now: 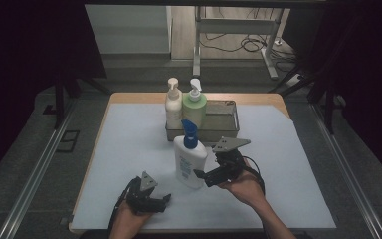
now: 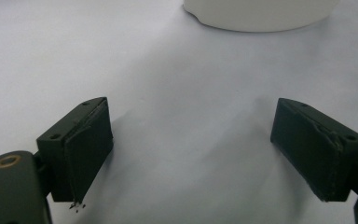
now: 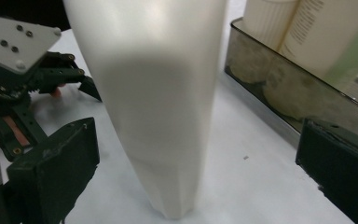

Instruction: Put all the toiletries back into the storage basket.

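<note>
From above we see the blue-pump lotion bottle (image 1: 190,159) upright on the table (image 1: 288,189). Our right tongs (image 3: 196,168) straddle its base, spread, not touching. Our left tongs (image 2: 191,154), released, sit nearby.

Dim room w/ dark curtains (image 1: 25,45), grey floor (image 1: 35,164), metal frame (image 1: 238,27) behind table (image 1: 129,149).
</note>
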Tool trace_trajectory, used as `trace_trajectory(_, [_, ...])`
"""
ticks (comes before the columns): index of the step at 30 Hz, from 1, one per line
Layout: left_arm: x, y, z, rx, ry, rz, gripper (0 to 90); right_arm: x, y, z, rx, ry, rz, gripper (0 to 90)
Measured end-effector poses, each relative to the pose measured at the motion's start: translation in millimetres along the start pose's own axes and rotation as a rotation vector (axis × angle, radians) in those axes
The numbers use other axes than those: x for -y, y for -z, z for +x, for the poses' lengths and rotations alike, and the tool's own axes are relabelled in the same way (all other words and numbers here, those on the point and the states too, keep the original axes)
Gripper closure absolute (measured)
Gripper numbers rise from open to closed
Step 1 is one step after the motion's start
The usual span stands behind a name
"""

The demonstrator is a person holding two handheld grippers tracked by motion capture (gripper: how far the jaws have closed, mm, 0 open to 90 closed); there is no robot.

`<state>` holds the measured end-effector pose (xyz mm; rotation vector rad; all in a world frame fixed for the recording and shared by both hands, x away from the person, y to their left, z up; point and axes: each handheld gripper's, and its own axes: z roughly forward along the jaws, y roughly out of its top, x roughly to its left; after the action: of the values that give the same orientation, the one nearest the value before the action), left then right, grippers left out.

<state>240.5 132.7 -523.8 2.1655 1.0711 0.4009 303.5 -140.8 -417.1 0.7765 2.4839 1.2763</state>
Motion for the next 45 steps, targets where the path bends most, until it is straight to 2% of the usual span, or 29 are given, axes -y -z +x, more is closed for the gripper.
trace_trajectory(7, [0.1, 0.1, -0.1, -0.001, -0.001, -0.001, 12.6, -8.0, -11.5, 4.1, 0.012, -0.012, 0.013, 4.6])
trace_trajectory(12, [0.2, 0.1, -0.3, -0.001, -0.002, -0.002, 12.7, -11.9, -18.4, 6.0, 0.019, -0.024, 0.009, 11.1])
trace_trajectory(22, [0.2, 0.1, -0.3, -0.001, -0.002, -0.003, 12.8, -18.9, -28.1, 11.0, 0.034, -0.018, 0.005, 17.0])
trace_trajectory(26, [0.2, 0.1, -0.3, -0.001, -0.002, -0.003, 12.8, -21.2, -29.4, 11.7, 0.028, -0.022, -0.004, 23.8])
trace_trajectory(31, [0.2, 0.1, -0.4, -0.002, -0.002, -0.003, 12.8, -23.4, -29.9, 14.6, -0.01, -0.018, -0.004, 36.5])
trace_trajectory(32, [0.2, 0.1, -0.4, -0.001, -0.002, -0.003, 12.8, -24.0, -29.7, 16.1, 0.001, -0.007, 0.0, 37.5])
trace_trajectory(36, [0.3, 0.1, -0.5, -0.002, -0.002, -0.004, 12.8, -26.4, -28.3, 17.9, 0.016, 0.018, 0.026, 38.5])
trace_trajectory(45, [0.2, 0.1, -0.3, -0.001, -0.002, -0.003, 12.8, -27.3, -24.4, 19.8, 0.029, 0.026, 0.043, 39.7])
